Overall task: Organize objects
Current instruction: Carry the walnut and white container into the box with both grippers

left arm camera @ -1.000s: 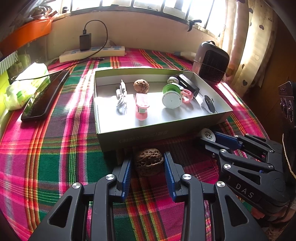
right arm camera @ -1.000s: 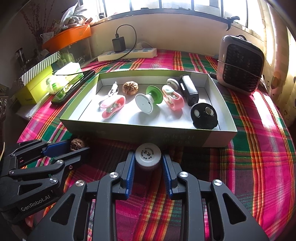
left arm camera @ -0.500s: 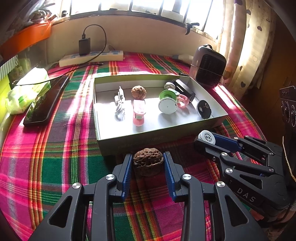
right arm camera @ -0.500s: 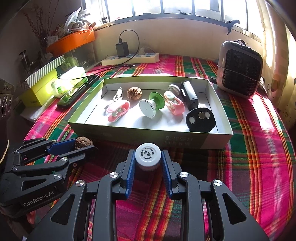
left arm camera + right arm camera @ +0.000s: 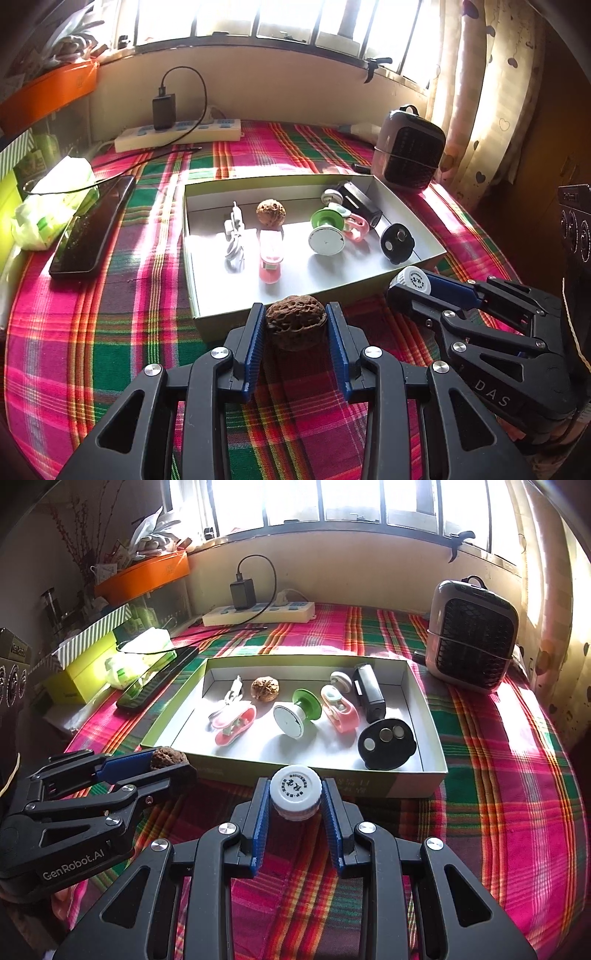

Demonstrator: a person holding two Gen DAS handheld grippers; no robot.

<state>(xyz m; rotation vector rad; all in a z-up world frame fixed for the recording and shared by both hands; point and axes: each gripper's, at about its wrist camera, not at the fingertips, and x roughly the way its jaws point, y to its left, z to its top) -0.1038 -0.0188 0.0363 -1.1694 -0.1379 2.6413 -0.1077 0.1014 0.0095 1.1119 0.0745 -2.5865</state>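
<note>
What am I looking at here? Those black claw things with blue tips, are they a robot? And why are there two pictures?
There is no robot arm. A person holds one two-finger gripper in each hand, and each carries a wide-angle camera looking out along its fingers, hence two pictures.

The left gripper is closed on a walnut. The right gripper is closed on a small bottle with a white cap. Each gripper also shows in the other's picture.

Both are in front of an open box on a plaid tablecloth. Inside the box lie another walnut, pink clips, a green and white spool and some black gadgets. Around it are a phone, a power strip and a small heater.
</note>
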